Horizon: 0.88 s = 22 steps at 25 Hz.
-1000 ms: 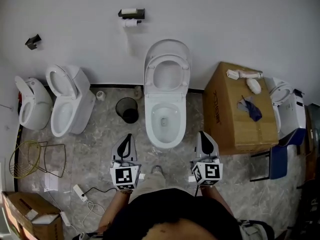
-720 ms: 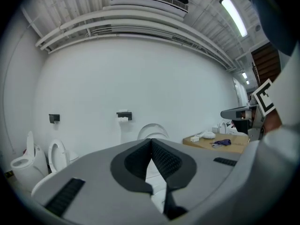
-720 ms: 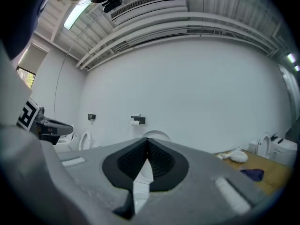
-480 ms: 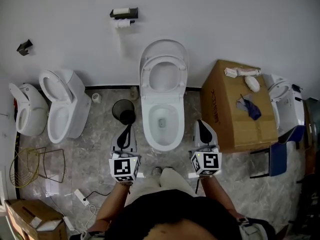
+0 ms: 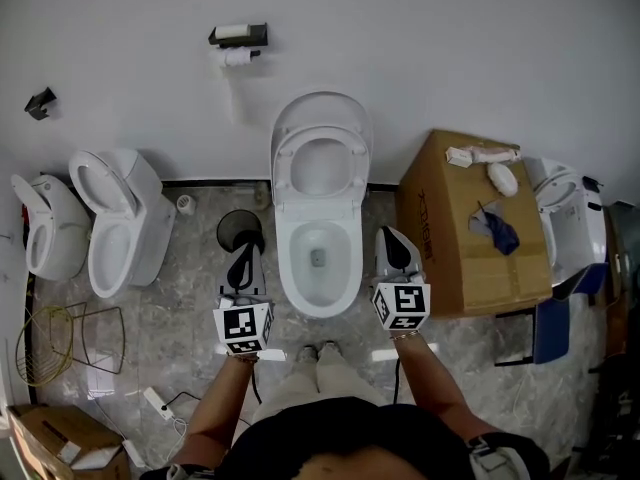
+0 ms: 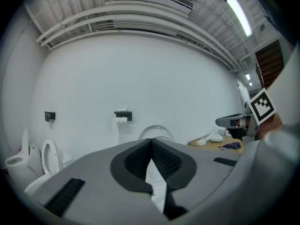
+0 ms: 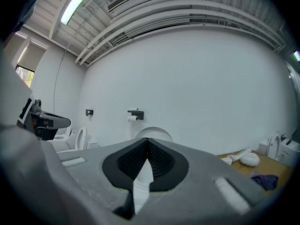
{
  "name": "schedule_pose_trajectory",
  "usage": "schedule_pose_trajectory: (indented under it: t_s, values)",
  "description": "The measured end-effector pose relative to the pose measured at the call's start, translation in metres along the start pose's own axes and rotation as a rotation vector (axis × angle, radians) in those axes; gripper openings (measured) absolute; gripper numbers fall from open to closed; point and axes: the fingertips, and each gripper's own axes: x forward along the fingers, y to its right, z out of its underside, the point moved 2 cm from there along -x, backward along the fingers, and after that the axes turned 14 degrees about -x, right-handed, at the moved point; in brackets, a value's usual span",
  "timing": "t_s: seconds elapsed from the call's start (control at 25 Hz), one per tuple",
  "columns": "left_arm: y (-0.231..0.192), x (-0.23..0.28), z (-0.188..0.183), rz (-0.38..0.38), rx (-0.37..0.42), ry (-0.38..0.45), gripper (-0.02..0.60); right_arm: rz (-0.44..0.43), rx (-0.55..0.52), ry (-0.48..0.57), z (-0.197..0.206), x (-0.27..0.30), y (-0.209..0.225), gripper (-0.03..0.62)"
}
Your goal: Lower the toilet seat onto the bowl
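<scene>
The left gripper [image 6: 151, 140] and the right gripper [image 7: 147, 140] are both clenched, pads pressed together with nothing between them. They are held about level, one on either side of the front of the bowl [image 5: 284, 256], and both point toward the wall. The toilet seat [image 5: 283, 170] stands raised, leaning back against the lid [image 5: 322, 108], and the bowl lies open below it. A small black bin [image 5: 230, 230] sits just left of the bowl near the left gripper, a cardboard box [image 5: 450, 243] stands just to its right, and a paper-roll holder [image 5: 238, 36] hangs on the wall above.
</scene>
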Motion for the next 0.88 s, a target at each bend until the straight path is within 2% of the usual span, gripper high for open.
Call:
schedule_pose_trajectory:
  t_s: [0.24, 0.44, 0.8, 0.88]
  values:
    - [-0.001, 0.044, 0.008, 0.008, 0.008, -0.013, 0.003, -0.019, -0.023, -0.017, 0.015, 0.045, 0.014, 0.005]
    - [0.003, 0.074, 0.016, 0.027, 0.010, 0.009, 0.002, -0.039, -0.016, -0.028, 0.025, 0.076, 0.023, 0.005]
    - [0.005, 0.145, 0.023, 0.089, 0.018, 0.024, 0.005, -0.083, -0.039, -0.021, 0.048, 0.130, 0.030, 0.005]
    - [0.002, 0.158, 0.027, 0.096, 0.021, 0.021, 0.012, -0.103, -0.050, -0.017, 0.053, 0.140, 0.031, 0.041]
